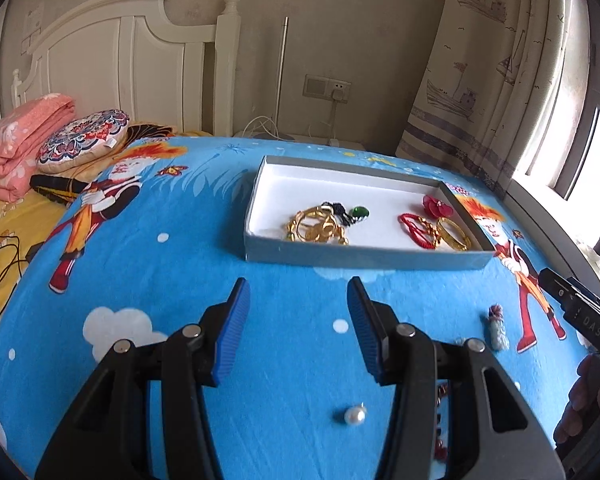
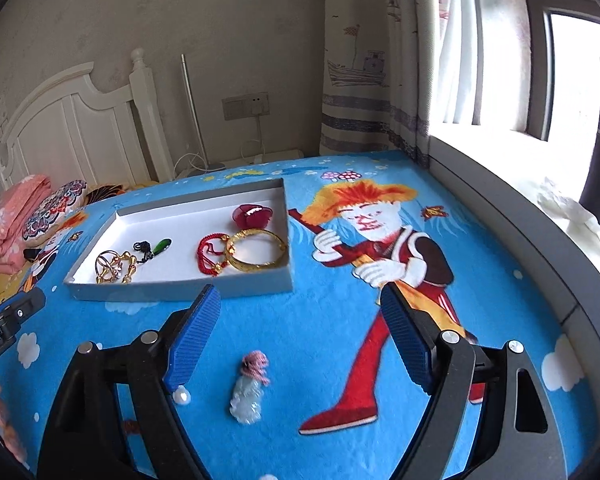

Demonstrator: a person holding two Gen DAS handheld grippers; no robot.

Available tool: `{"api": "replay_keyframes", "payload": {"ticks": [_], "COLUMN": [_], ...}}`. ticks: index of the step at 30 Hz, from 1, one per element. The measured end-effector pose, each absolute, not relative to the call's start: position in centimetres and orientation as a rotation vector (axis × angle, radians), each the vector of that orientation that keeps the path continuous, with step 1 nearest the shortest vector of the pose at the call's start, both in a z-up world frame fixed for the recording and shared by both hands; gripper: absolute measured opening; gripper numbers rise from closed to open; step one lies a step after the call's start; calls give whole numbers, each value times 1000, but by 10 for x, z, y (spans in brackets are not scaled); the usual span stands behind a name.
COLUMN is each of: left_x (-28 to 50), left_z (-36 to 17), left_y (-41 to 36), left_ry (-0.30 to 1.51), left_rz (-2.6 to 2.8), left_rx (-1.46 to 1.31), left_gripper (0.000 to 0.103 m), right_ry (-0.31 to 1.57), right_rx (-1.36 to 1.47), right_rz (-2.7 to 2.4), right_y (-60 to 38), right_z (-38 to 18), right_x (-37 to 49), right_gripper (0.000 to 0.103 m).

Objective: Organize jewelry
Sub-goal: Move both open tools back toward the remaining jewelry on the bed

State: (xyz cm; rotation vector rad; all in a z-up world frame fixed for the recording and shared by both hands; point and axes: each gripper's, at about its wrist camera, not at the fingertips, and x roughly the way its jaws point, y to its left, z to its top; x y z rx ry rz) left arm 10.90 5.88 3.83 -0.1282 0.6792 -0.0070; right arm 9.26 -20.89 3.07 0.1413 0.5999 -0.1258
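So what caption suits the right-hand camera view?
Open fingers hover over a pale pendant near the jewelry box.

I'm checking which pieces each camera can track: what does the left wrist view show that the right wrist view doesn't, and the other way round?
Only the left wrist view: the whole pearl bead with its metal loop, lying on the blanket, and dark red beads behind the left gripper.

Only the right wrist view: the window sill and the pale pendant seen close between the open right gripper fingers.

Both: the grey box holding the gold bangle, red cord bracelet, red flower, green pendant and gold chains.
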Motion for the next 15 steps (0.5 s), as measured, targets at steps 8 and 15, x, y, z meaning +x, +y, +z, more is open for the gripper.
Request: {"api": "replay_keyframes", "payload": {"ticks": [8,15], "left_x": [64,61], "left_z": [2,-8], "left_y": [51,37], "left_ry": [766,794], "left_rz": [-53,-107], "left_rx": [-123,-72], "left_gripper": [49,42], "right_ry": [624,639], "right_rx": [119,90], "right_rz": [-147,-111], "right_y": [-214,-206], "right_z": [4,-6], "right_x": [47,44], "right_gripper": [77,82]}}
